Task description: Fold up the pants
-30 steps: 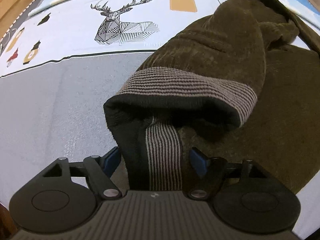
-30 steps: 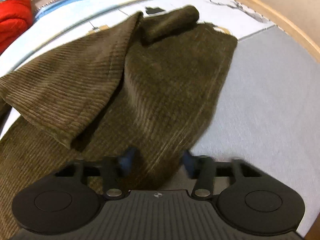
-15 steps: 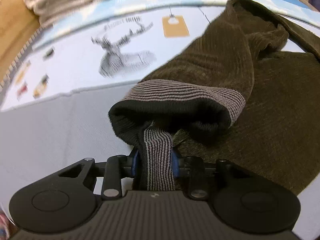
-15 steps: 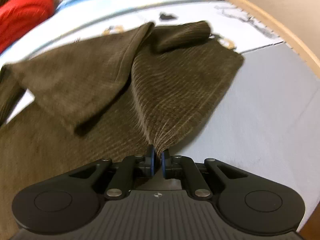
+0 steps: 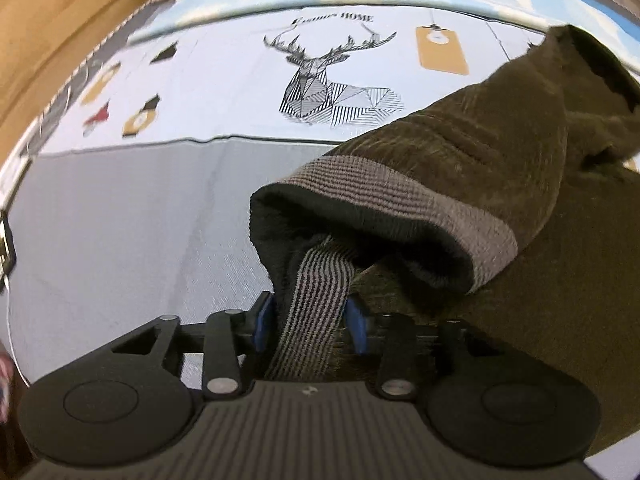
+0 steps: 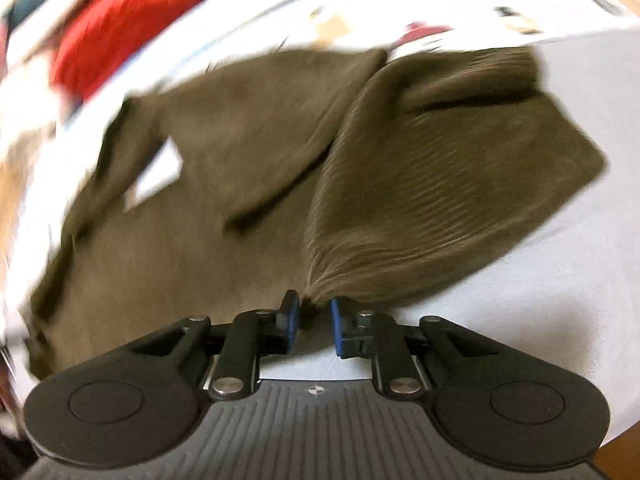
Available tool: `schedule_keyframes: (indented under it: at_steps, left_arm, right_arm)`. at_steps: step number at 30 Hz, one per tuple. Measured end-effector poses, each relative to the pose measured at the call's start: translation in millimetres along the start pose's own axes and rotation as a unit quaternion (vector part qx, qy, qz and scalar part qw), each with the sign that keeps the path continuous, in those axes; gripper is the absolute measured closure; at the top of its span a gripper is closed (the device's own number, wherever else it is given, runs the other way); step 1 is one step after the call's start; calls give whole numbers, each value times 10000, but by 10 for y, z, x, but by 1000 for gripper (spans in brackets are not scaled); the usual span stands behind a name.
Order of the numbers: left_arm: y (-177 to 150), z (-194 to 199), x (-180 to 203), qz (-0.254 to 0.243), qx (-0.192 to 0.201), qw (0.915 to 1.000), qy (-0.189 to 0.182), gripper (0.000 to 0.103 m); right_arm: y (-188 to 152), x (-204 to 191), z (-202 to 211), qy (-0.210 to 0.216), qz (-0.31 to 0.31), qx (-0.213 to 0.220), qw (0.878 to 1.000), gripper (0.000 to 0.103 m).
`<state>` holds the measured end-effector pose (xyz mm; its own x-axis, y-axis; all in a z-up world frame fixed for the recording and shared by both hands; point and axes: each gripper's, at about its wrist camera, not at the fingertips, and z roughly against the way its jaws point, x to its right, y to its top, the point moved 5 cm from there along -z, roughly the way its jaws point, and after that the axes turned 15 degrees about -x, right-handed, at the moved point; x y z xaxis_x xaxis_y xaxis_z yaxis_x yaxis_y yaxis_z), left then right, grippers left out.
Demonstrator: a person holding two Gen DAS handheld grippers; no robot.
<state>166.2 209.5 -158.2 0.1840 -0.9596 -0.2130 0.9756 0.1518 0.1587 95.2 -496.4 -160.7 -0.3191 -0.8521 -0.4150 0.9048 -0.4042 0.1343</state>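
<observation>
Your right wrist view is smeared by motion, so the upper left of the frame gives only a red bundle (image 6: 132, 24) and pale shapes you cannot name. The brown corduroy pants (image 6: 420, 184) fill the middle of that frame, lying rumpled on the printed bed sheet (image 6: 560, 280), one leg folded over the other, and their left part runs off the edge. A gathered corner of cloth sits right at the tips of your right claw (image 6: 314, 322), yet there is a gap between the blue pads (image 6: 338, 330) — released, with the cloth touching at most the front of them.

In the left wrist view, your left claw (image 5: 310, 326) is clenched on the striped grey waistband (image 5: 316, 312), which hides the inner faces of its pads. The waistband's open mouth (image 5: 360, 236) is dark inside. The pants (image 5: 500, 148) cover the right half of the frame — beyond them, at upper centre, the sheet (image 5: 120, 220) shows a line-drawn deer (image 5: 332, 80) and an orange tag print (image 5: 440, 50).
</observation>
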Motion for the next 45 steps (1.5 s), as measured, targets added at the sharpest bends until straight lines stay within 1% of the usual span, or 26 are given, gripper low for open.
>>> schedule_keyframes:
  at_steps: [2,4,6,9,12,14,15,16,19,20,22,23,24,25,26,27,28,30,31,32,35,37,38,39,42,45]
  left_arm:
    - [24,-3,-3,140,-53,9998,-150,44]
    - [24,-45,11,226,-134,9994,-211,42]
    - [49,-107,38,198,-210,9995,-104,42]
    - [54,-147,61,190,-228,9996,-15,42]
    - [27,-189,65,142,-264,9995,92,42]
    - [24,-218,50,136,-303,9994,133,42]
    - [29,-227,41,133,-306,9994,126,42]
    - [32,-235,36,129,-317,9993,117,42]
    - [35,-245,35,108,-312,9994,110,45]
    - [29,-239,41,54,-287,9995,155,51]
    - [15,-222,53,-71,-245,9994,215,57]
    - [2,-200,71,-168,-208,9995,176,62]
    - [-9,-175,80,-240,-153,9995,159,67]
    - [-24,-152,78,-315,-84,9993,180,69]
    - [-40,-137,78,-364,-40,9992,167,72]
    - [-59,-117,62,-380,6,9992,118,74]
    - [-80,-90,42,-390,55,9992,59,74]
    - [-125,-41,13,-455,171,9988,-35,75]
    - [-143,-21,-9,-457,208,9987,-101,75]
    - [-156,-6,-30,-418,224,9987,-181,75]
    - [-182,7,-81,-257,145,9989,-371,68]
    - [-194,21,-104,-112,113,9989,-439,66]
    - [-202,25,-107,-65,102,9987,-495,62]
    - [-200,24,-113,-22,77,9984,-556,55]
    - [-193,-25,-129,56,-64,9980,-630,47]
    - [-171,-89,-99,19,-175,9982,-570,44]
  right_arm:
    - [126,310,179,-140,-491,574,9970,77]
    - [174,666,220,-357,-1235,861,9880,71]
    - [216,1028,218,-439,-1969,955,9748,66]
    - [287,1368,105,-405,-2638,1011,9584,65]
    - [384,1442,-18,-450,-2799,1055,9531,65]
    - [459,1381,-71,-589,-2648,1161,9555,65]
    - [479,1350,-77,-700,-2527,1208,9574,76]
    - [509,1311,-72,-851,-2396,1235,9592,91]
    - [474,1319,11,-1022,-2300,1348,9584,93]
    - [446,1342,97,-1057,-2348,1477,9549,94]
    - [301,1443,339,-1283,-2598,1734,9413,95]
    - [186,1544,463,-1254,-2912,1809,9310,96]
    - [71,1615,542,-1221,-3134,1837,9237,103]
    - [-33,1697,639,-1715,-3330,1874,9081,103]
    - [-132,1790,766,-2395,-3399,1913,8891,103]
    - [-196,1887,845,-2500,-3492,1966,8814,103]
    - [-265,1997,868,-2167,-3564,1909,8886,103]
    - [-324,2068,722,-1314,-3421,1479,9186,103]
    - [-360,2052,648,-891,-3386,1311,9275,103]
    - [-378,2016,643,-685,-3373,1365,9289,102]
    - [-318,1831,683,-576,-3094,1707,9337,97]
    - [-211,1754,605,-483,-2942,1752,9383,79]
    - [-169,1726,557,-485,-2922,1718,9396,65]
    - [-124,1722,502,-503,-2920,1661,9405,59]
    - [-41,1686,347,-551,-2962,1454,9424,59]
    - [24,1701,182,-649,-3121,1223,9399,59]
